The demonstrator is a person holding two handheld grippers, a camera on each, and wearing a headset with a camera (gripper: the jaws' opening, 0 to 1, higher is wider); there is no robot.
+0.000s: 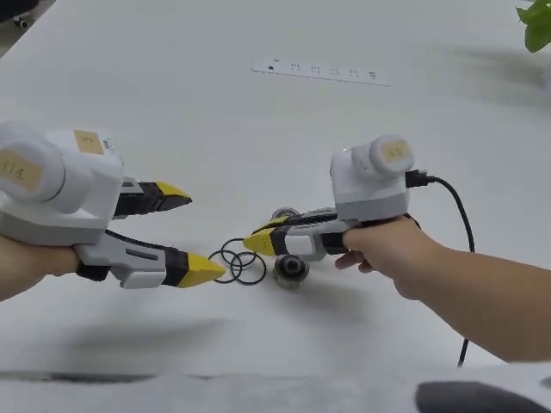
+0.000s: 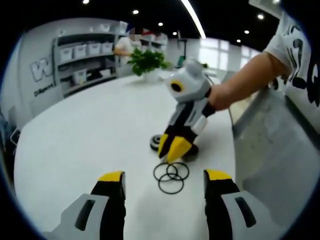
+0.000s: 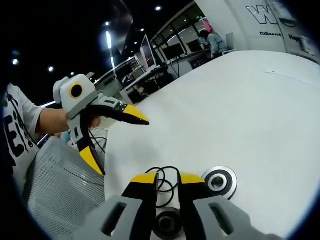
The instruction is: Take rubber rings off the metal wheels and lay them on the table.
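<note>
— Holding my left gripper [image 1: 205, 235] nearest me, jaws spread wide, nothing between them.

— And the rings?

— Three black rubber rings [image 1: 241, 262] lie overlapping, flat on the table [image 1: 172, 129], just beyond its lower tip. My right gripper [image 1: 256, 238] points at them from the other side, jaws drawn in to a narrow slit. Empty, I think, though it's tight in there.

— Wheels?

— One metal wheel [image 1: 291, 271] sits just beside the rings, under the right gripper. The second wheel [image 1: 284, 213] peeks out behind it. Far back lies a power strip [image 1: 318, 70].
</note>
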